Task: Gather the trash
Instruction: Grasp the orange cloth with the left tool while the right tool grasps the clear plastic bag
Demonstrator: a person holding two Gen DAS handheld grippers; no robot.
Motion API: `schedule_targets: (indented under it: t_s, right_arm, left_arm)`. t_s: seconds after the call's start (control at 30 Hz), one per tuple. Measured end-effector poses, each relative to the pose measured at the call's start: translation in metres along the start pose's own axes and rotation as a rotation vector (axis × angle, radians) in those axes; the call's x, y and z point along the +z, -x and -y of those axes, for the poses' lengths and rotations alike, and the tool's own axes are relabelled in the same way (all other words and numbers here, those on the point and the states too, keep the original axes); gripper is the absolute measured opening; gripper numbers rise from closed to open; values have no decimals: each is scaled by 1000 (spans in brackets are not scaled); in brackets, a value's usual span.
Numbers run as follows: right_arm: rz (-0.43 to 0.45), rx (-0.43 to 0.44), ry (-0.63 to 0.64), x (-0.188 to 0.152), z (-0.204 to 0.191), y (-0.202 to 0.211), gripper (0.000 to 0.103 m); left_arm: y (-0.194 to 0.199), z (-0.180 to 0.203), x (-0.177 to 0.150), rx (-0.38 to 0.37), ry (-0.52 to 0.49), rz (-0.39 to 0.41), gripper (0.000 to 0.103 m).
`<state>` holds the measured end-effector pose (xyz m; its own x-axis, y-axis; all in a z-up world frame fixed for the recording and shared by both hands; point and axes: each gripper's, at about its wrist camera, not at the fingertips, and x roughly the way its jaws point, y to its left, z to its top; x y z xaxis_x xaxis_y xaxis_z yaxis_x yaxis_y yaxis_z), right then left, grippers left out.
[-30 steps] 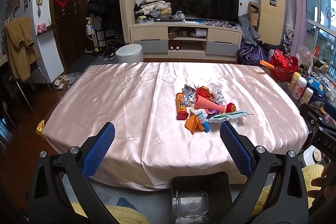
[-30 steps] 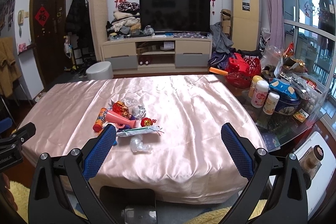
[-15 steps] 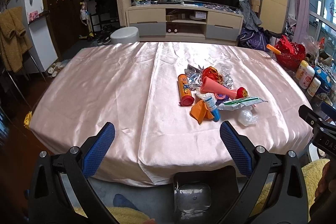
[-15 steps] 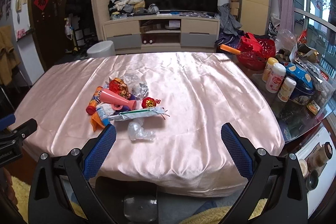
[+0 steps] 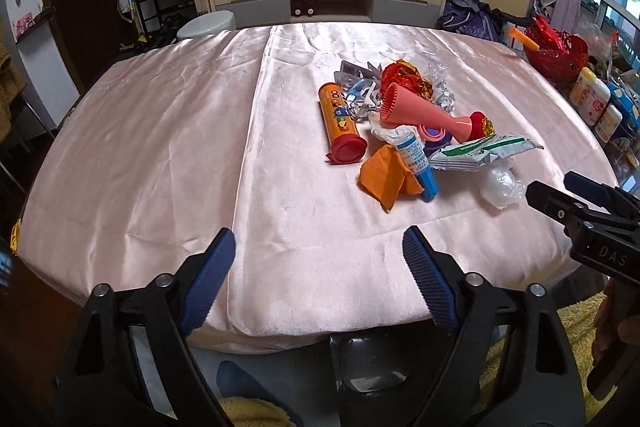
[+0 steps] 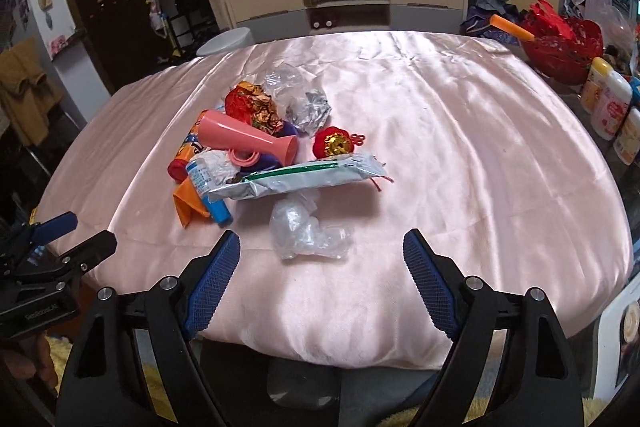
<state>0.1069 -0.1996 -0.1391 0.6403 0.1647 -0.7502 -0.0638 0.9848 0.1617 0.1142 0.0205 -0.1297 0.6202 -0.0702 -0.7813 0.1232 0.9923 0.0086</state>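
Bare pink cloth [image 5: 160,155] lies wide and free ahead of the left gripper [image 5: 319,255]. The trash pile [image 5: 404,131] crowds the right half. Crumpled clear plastic [image 6: 306,231] sits just ahead of the right gripper [image 6: 321,251]; bottles [image 6: 608,103] line the far right edge.

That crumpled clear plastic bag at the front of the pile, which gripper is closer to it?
Right. The right gripper hangs open with the crumpled clear plastic bag just ahead, between its jaws. The left gripper, also open, sits farther back, the bag off to its right.
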Motion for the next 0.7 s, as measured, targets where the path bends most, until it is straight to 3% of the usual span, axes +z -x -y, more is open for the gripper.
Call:
schedule_targets:
  t_s: [0.1,0.37,0.63,0.7]
  right_arm:
    - [-37,11,26,5,-7,-21,59]
    - [-69,8,47,7,-6,-47,32]
    - [-54,25,16,13,6,-51,27]
    - [-51,20,22,13,7,-51,27]
  left_arm:
    - [-14,2,6,-26,-8,-26,60]
    - [-49,26,26,-87,-56,-67,57]
    - [-55,31,35,-156,-23,-59,54]
    - [-59,32,38,-158,-19,-67,47]
